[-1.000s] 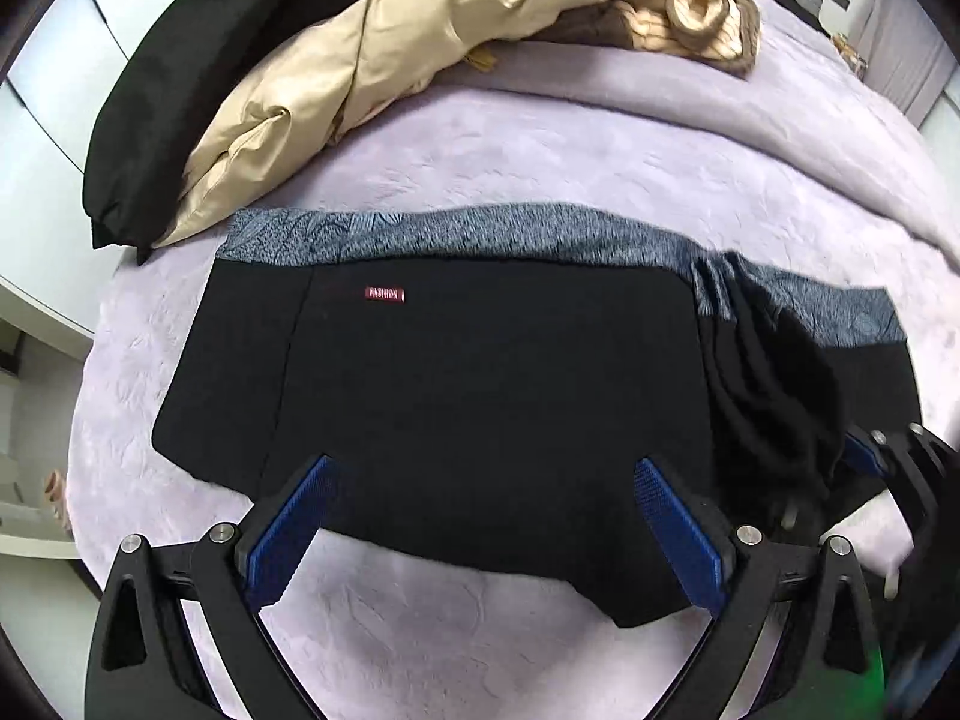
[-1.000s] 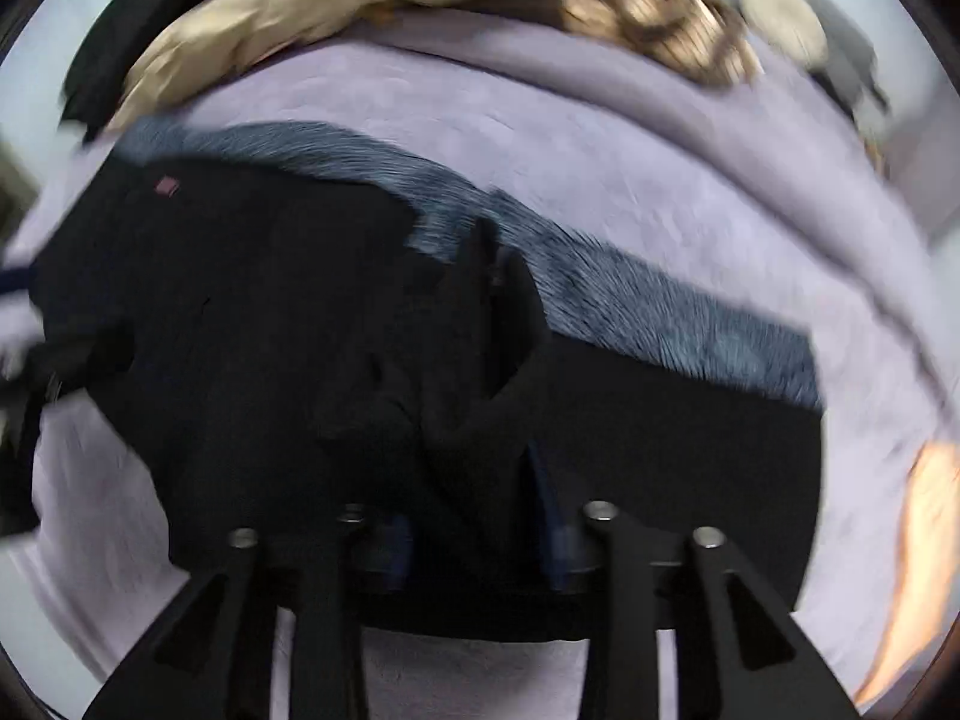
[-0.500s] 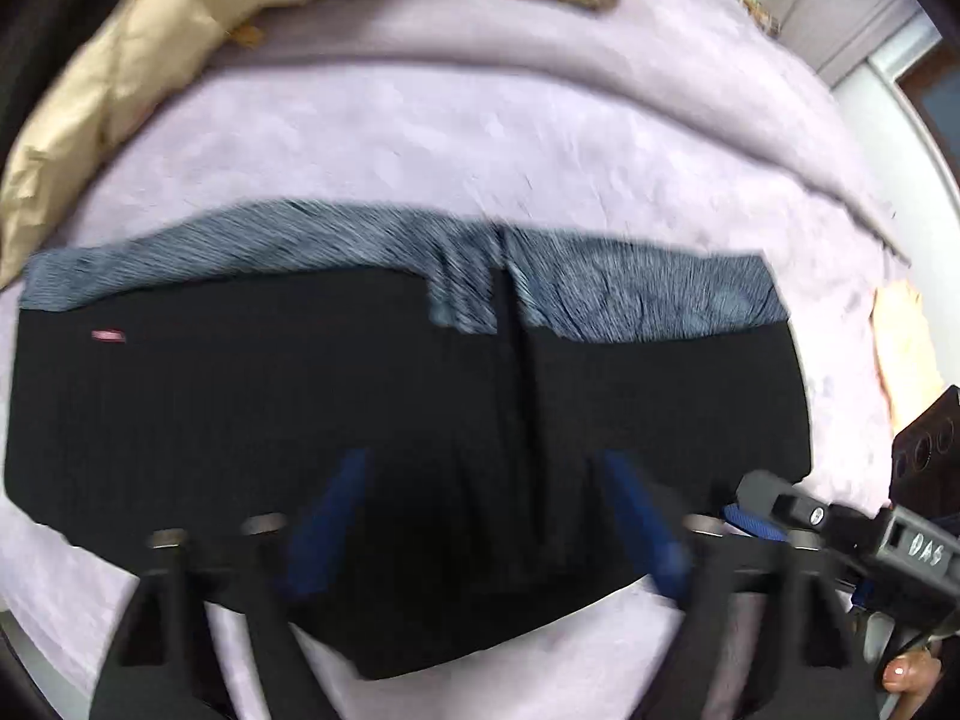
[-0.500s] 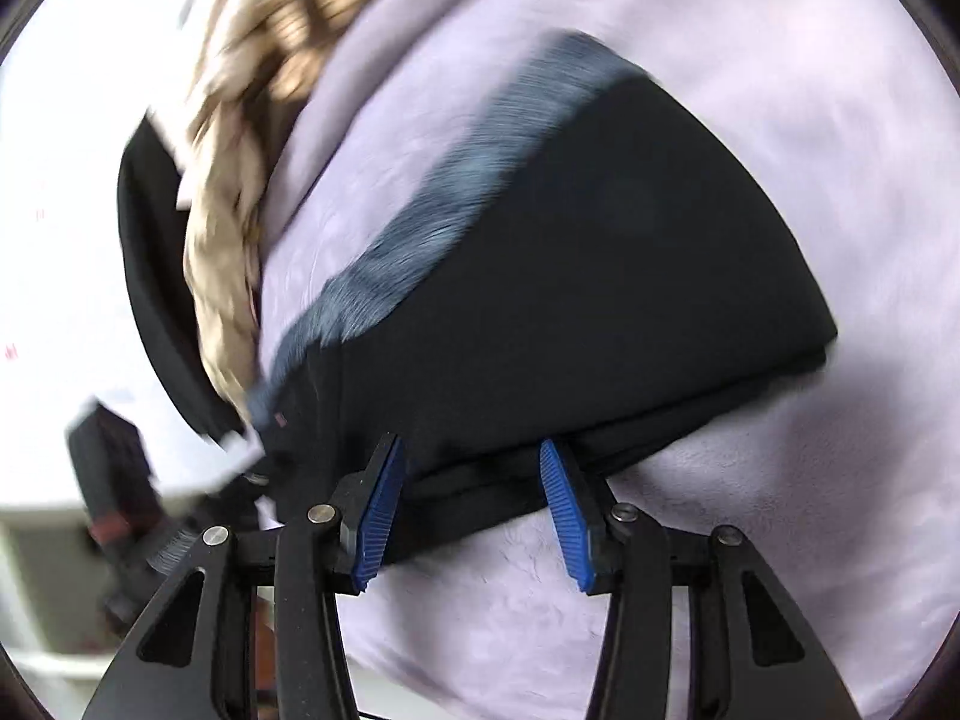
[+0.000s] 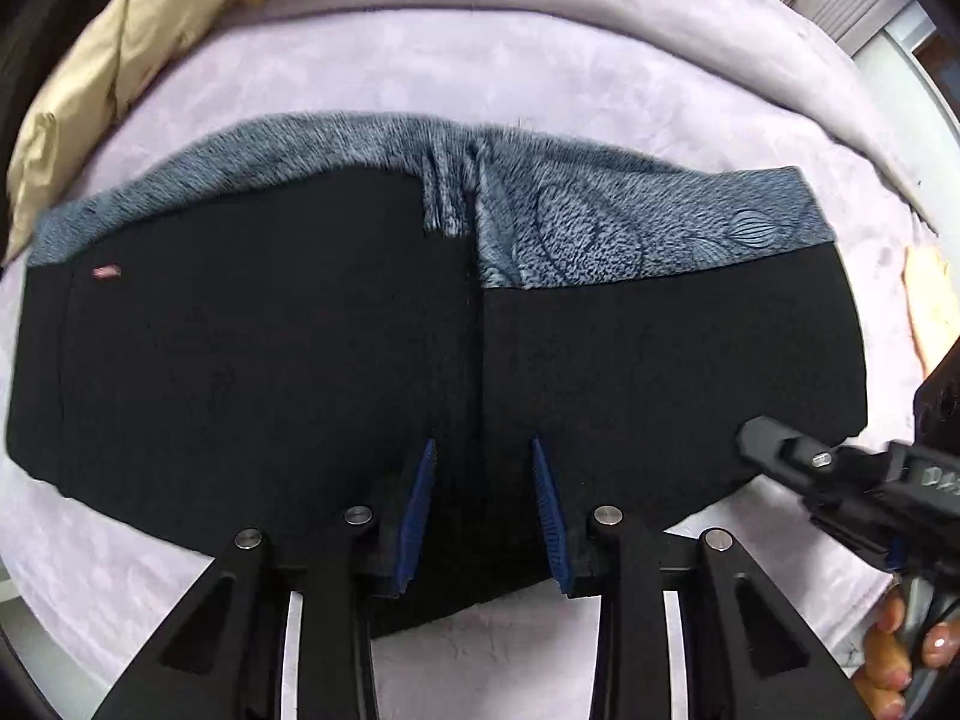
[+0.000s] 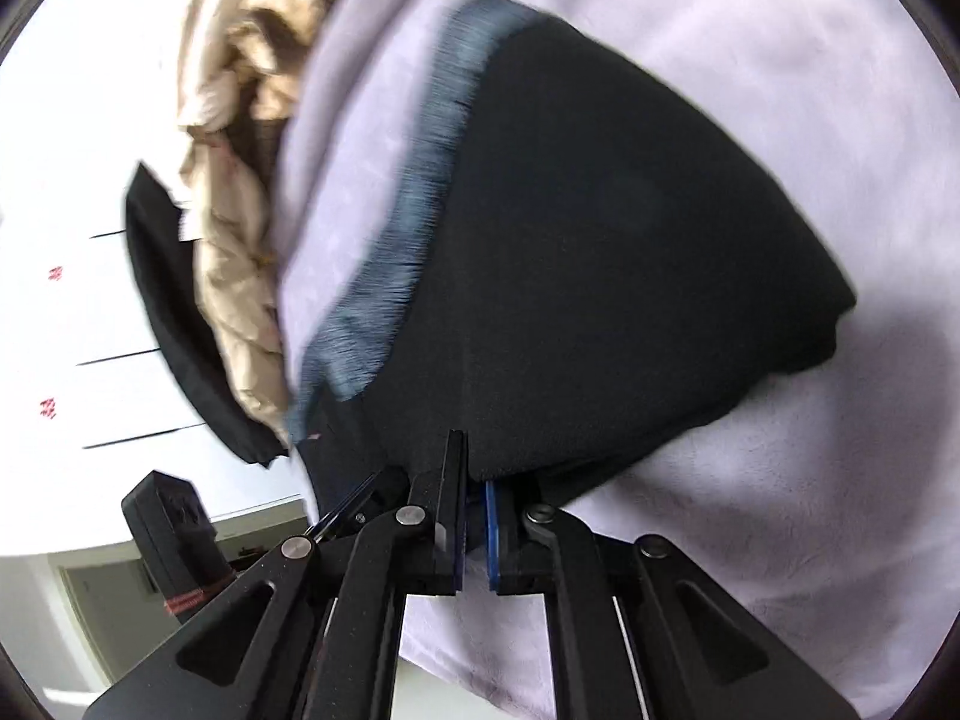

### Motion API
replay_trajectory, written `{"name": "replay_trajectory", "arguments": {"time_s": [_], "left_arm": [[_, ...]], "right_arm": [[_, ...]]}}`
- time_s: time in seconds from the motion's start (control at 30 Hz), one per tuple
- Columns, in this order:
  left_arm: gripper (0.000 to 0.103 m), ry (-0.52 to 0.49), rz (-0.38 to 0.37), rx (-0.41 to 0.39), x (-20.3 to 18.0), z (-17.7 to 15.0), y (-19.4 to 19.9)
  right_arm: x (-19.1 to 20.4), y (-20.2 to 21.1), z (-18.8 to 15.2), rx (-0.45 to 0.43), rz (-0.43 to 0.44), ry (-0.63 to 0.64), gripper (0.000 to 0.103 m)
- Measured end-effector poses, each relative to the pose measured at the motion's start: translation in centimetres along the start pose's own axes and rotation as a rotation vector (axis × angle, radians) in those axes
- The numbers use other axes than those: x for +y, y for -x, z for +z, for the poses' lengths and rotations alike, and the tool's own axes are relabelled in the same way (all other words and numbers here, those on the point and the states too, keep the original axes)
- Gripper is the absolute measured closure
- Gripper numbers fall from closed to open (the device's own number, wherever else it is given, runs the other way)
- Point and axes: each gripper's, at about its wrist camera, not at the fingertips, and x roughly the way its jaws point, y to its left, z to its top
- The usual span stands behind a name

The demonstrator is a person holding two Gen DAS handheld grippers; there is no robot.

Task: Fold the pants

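Black pants (image 5: 300, 372) near bedspread (image 5: 540, 78) front edge; hem hidden under left gripper (image 5: 483, 480), right gripper (image 6: 474, 516), both just clamped on it; previously apart.

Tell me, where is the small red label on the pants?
In the left wrist view, the red label sits at the far left of the black pants, just below the grey patterned waistband.

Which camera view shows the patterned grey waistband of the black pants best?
The left wrist view: the waistband runs sharp across the pants, its printed pattern readable. The right wrist view shows the same band only slanted and motion-blurred, with no pattern visible.
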Motion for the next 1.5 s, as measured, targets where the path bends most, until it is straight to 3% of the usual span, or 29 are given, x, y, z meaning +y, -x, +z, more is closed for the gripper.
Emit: {"name": "replay_trajectory", "arguments": {"time_s": [0.03,0.07,0.13,0.2,0.27,0.33,0.47,0.53,0.63,0.67,0.73,0.83,0.9,1.0,1.1,1.17,1.33,1.4,1.5], "left_arm": [[0.063,-0.011,0.012,-0.002,-0.2,0.0,-0.3],[0.054,-0.024,0.009,0.002,-0.5,-0.1,-0.4],[0.050,-0.042,0.008,-0.012,-1.1,-0.2,0.4],[0.036,-0.055,0.032,-0.050,-1.2,-0.4,1.9],[0.035,-0.059,0.048,-0.094,-1.2,-0.3,3.6],[0.035,-0.066,0.057,-0.138,-1.6,0.5,5.1],[0.035,-0.088,0.045,-0.178,-4.5,4.2,5.5],[0.035,-0.110,0.055,-0.190,-5.9,5.2,4.4],[0.035,-0.123,0.079,-0.172,-6.8,6.6,1.5],[0.035,-0.118,0.095,-0.144,-6.6,6.7,0.4],[0.035,-0.103,0.132,-0.087,-5.7,6.3,-0.9],[0.034,-0.096,0.140,-0.062,-4.4,4.7,-1.3],[0.034,-0.101,0.126,-0.052,-3.8,3.7,-1.7],[0.031,-0.122,0.140,-0.068,-4.3,3.3,-1.8],[0.029,-0.103,0.147,-0.073,-4.6,3.3,-2.3],[0.029,-0.100,0.142,-0.079,-4.5,3.0,-2.2],[0.029,-0.104,0.132,-0.074,-4.3,2.1,-2.0],[0.029,-0.090,0.129,-0.070,-3.9,1.5,-2.0],[0.028,-0.085,0.134,-0.068,-4.0,0.7,-1.6]], "right_arm": [[-0.4,-0.6,0.1,0.017,-0.016,0.014,0.099],[-0.4,-1.0,0.4,0.041,-0.020,0.025,0.098],[0.6,-0.2,0.7,0.094,-0.024,0.096,0.095],[2.9,1.5,0.7,0.144,-0.026,0.247,0.078],[4.5,4.2,0.9,0.109,0.017,0.367,0.057],[5.0,7.3,2.4,0.006,0.061,0.417,0.050],[2.7,8.7,8.3,-0.142,-0.011,0.312,0.050],[1.2,7.1,10.9,-0.123,-0.040,0.268,0.050],[-1.1,3.3,13.4,-0.013,0.017,0.214,0.051],[-1.8,2.1,13.8,0.025,0.038,0.186,0.057],[-1.6,1.8,13.9,0.030,0.062,0.162,0.063],[0.9,3.4,12.0,0.053,0.146,0.270,0.070],[2.9,3.5,11.6,0.042,0.059,0.356,0.070],[2.7,1.9,12.0,0.004,-0.197,0.413,0.070],[1.2,1.1,12.5,-0.031,-0.232,0.386,0.061],[1.0,1.7,12.1,-0.055,-0.273,0.386,0.041],[3.2,5.8,8.9,-0.150,-0.415,0.462,0.045],[4.7,7.1,7.1,-0.164,-0.375,0.524,0.055],[6.4,6.2,4.6,-0.119,-0.367,0.620,0.056]]}}
